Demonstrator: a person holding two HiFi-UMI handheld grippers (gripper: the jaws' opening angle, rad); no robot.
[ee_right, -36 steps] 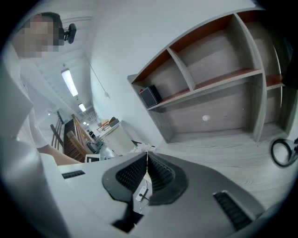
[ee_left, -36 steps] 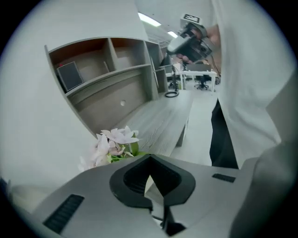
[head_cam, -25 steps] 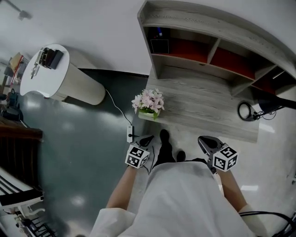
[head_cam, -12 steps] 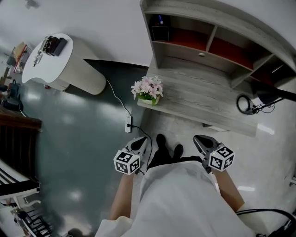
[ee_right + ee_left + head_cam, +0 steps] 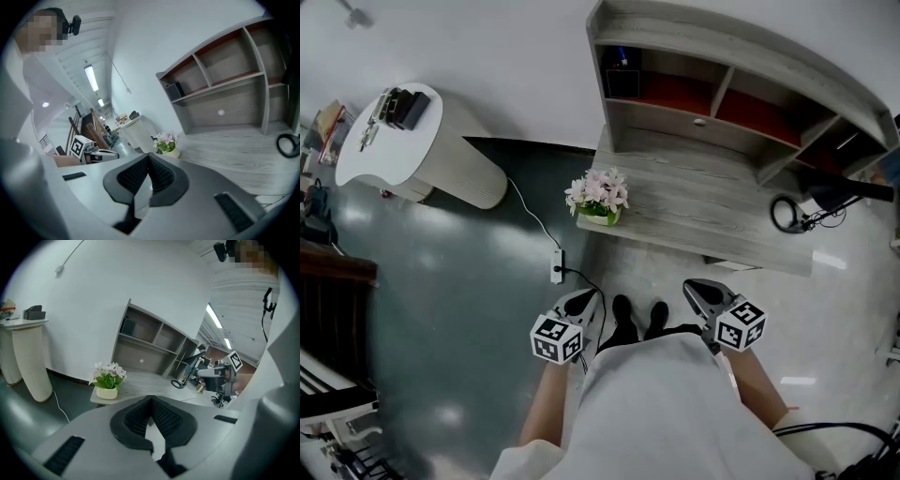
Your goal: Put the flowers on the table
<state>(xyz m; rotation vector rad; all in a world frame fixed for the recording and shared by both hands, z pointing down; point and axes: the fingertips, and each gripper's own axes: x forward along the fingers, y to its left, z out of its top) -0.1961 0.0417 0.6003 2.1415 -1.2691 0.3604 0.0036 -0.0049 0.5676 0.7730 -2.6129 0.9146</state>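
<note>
Your flowers (image 5: 599,194) in their little pale pot are sitting upright on the front left corner of the grey wood bench (image 5: 712,211), right at the edge, out in front of the open shelf unit (image 5: 722,84) along the back. You've got the left hand-held gripper (image 5: 581,302) and the right hand-held gripper (image 5: 698,292) down low by your waist, well apart from the pot, both with jaws pressed together and nothing between them. A black cable loop (image 5: 787,215) lies on the bench's right side
</note>
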